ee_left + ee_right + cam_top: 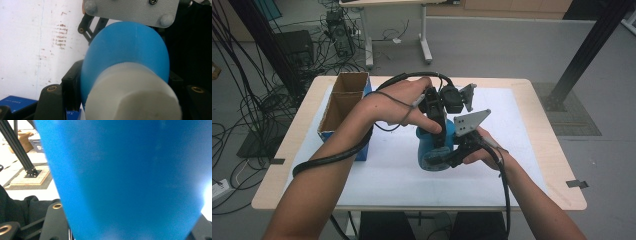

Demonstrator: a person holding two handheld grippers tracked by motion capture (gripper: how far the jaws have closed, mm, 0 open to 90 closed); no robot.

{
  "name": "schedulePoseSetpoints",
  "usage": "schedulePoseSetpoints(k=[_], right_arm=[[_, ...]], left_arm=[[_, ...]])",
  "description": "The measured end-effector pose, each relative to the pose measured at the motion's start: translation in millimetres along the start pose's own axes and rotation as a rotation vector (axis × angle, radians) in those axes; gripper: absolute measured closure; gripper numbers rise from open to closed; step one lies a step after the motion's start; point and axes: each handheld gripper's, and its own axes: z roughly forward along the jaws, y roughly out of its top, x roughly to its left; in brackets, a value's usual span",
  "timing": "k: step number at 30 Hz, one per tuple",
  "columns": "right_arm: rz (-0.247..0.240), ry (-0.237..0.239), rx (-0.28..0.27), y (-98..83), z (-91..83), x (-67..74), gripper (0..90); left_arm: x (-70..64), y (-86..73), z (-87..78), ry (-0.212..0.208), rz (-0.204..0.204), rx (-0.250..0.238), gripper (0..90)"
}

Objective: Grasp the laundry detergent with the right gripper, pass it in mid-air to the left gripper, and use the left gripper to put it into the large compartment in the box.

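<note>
Grey floor with cable tangles at 10 o'clock and a black frame post at 2 o'clock; wooden tabletop [542,150] covered by a white mat [377,185]. Open cardboard box [343,102] with blue sides stands on the mat at 9 o'clock of the hands, two compartments, insides look bare brown as far as the high view shows. Blue bottle [432,150] sits at tabletop centre, lifted or tipped between both grippers, cannot tell if its base touches the mat. Left gripper [435,117] comes in from 11 o'clock of the bottle, jaws clenched on the white cap [132,92]; left gripper view has the cap dead centre between its black jaws, blue shoulder [125,47] just behind, brown smudges on the mat at 10 o'clock. Right gripper [457,152] at 4 o'clock of the bottle, grey three-cornered plate [469,122] on top, jaws clamped on the blue body [130,180], which spans the right gripper view between the jaws. Bottle contents not visible, walls opaque. Cables trail from both grippers along the forearms.
</note>
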Motion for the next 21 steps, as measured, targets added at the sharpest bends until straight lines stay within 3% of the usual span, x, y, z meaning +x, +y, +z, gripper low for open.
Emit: schedulePoseSetpoints(k=[21], right_arm=[[-0.001,0.002,-0.006,0.4,1.3,-0.2,41.8]], left_arm=[[-0.2,-1.4,-0.7,0.002,-0.005,-0.001,35.6]])
